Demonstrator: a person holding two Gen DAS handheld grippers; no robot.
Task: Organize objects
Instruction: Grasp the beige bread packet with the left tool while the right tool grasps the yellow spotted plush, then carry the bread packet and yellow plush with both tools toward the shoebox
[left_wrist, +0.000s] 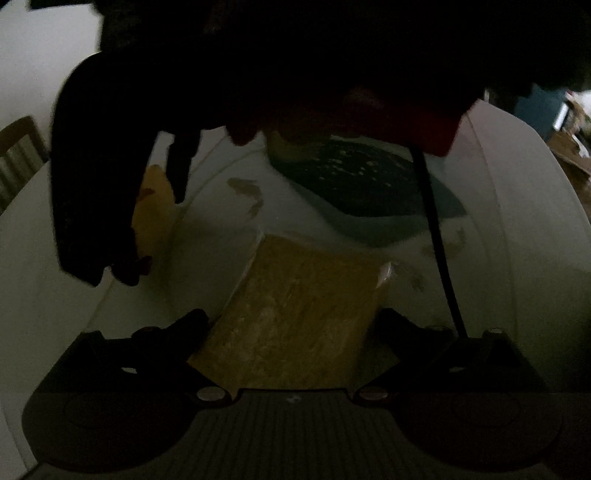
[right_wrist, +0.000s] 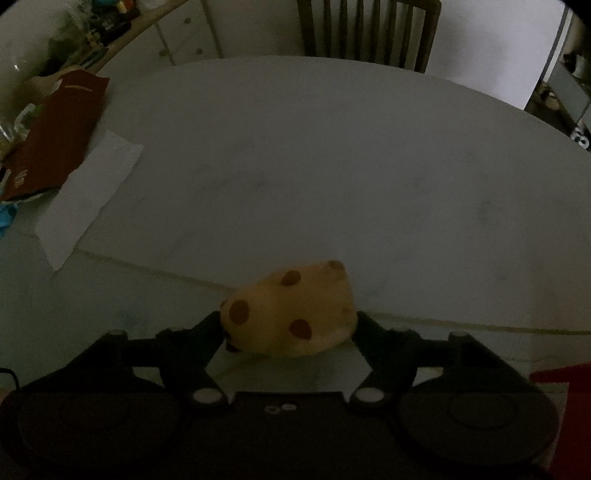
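My left gripper (left_wrist: 293, 321) is shut on a flat yellow packet (left_wrist: 303, 314) in clear wrap, which sticks out forward over the white table (left_wrist: 517, 221). My right gripper (right_wrist: 289, 325) is shut on a soft yellow lump with brown spots (right_wrist: 291, 314), held just above the table (right_wrist: 332, 166). In the dim left wrist view, a big dark silhouette (left_wrist: 258, 74) with a red part (left_wrist: 439, 129) fills the top. Beside its lower left edge shows a yellow piece (left_wrist: 155, 210); what it is cannot be told.
A dark speckled oval thing (left_wrist: 354, 184) lies on the table ahead of the left gripper, and a black cable (left_wrist: 436, 236) hangs across it. At the right view's left lie a red-brown packet (right_wrist: 55, 136) and white paper (right_wrist: 88, 199). A wooden chair (right_wrist: 365, 29) stands behind the table.
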